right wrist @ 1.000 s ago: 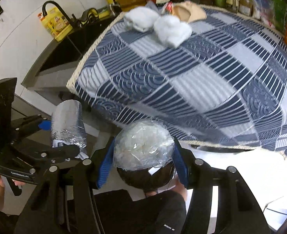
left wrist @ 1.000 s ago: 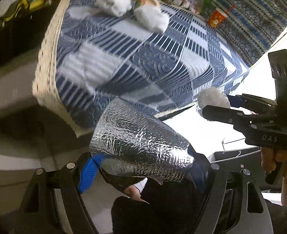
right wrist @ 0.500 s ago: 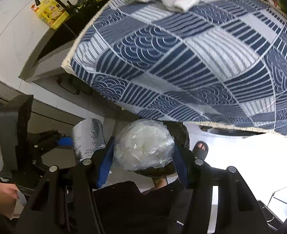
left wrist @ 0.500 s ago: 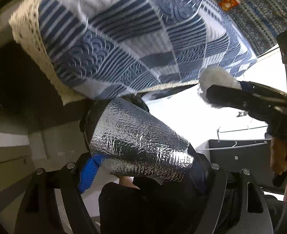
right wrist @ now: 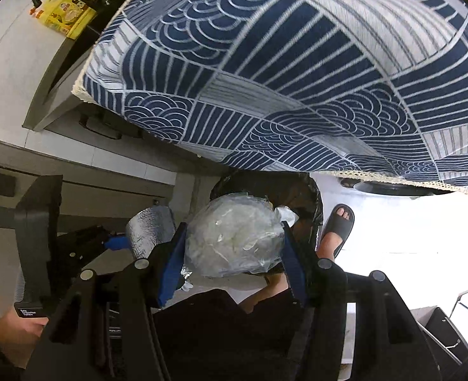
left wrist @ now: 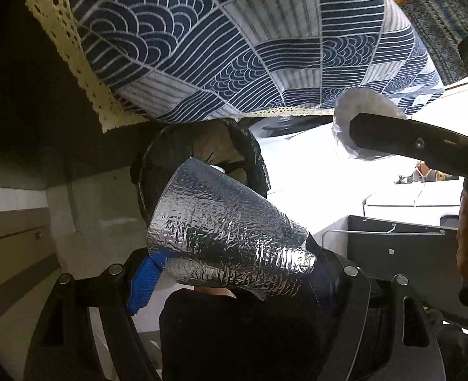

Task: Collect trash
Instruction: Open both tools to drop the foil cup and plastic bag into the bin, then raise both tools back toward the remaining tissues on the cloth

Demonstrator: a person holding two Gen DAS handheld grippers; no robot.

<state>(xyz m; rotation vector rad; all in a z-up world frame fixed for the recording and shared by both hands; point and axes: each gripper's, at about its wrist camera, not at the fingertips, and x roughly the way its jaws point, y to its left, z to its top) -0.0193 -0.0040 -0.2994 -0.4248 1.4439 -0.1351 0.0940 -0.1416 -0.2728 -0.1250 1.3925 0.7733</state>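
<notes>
My left gripper point(left wrist: 234, 274) is shut on a crinkled silver foil cup point(left wrist: 221, 231), pinched between the blue pads. The cup tilts over a bin lined with a black bag point(left wrist: 157, 155), which stands on the floor just below the table's edge. My right gripper point(right wrist: 232, 254) is shut on a wad of clear plastic wrap point(right wrist: 234, 231), held above the same bin point(right wrist: 310, 197). In the right wrist view the foil cup point(right wrist: 151, 225) sits just left of the wad. The left wrist view shows the wad point(left wrist: 361, 108) at the upper right.
A blue and white patterned tablecloth point(left wrist: 234, 47) overhangs the table edge right above the bin. A person's sandalled foot point(right wrist: 335, 225) stands beside the bin. A dark counter with a yellow box point(right wrist: 65, 16) lies to the left, and a black crate point(left wrist: 392, 254) to the right.
Both grippers have sunk from table-top height to below the table edge, close over the bin. The table top has slid out of view. Both grips are unchanged.
</notes>
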